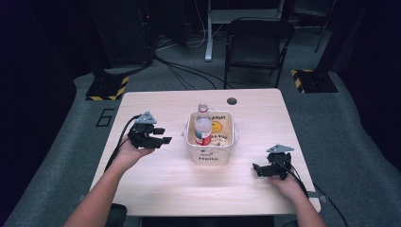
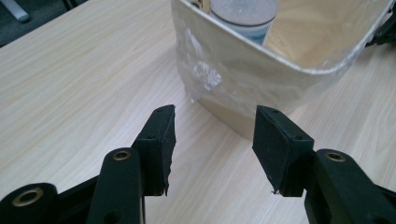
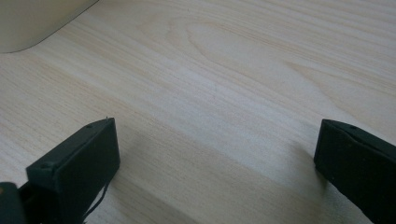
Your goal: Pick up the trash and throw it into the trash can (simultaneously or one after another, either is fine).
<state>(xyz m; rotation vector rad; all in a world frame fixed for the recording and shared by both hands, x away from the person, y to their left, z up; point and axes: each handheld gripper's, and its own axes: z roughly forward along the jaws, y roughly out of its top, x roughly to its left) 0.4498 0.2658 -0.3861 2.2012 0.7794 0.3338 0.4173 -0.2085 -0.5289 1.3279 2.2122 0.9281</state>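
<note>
A cream bin (image 1: 210,156) lined with clear plastic stands mid-table, "Hello" printed on its front. A clear bottle (image 1: 203,126) with a red and green label stands upright inside it. My left gripper (image 1: 163,135) hovers just left of the bin, its jaws parted with nothing between them. In the left gripper view that gripper (image 2: 212,140) points at the bin's near wall (image 2: 243,93), and the bottle (image 2: 245,14) rises behind the rim. My right gripper (image 1: 257,169) rests low at the table's right front, jaws wide apart. The right gripper view has its gripper (image 3: 215,158) over bare wood.
The wooden table (image 1: 156,189) has a round cable hole (image 1: 231,100) at its back edge. A black folding chair (image 1: 255,42) stands behind the table on grey carpet. Cables trail from both grippers off the table's sides.
</note>
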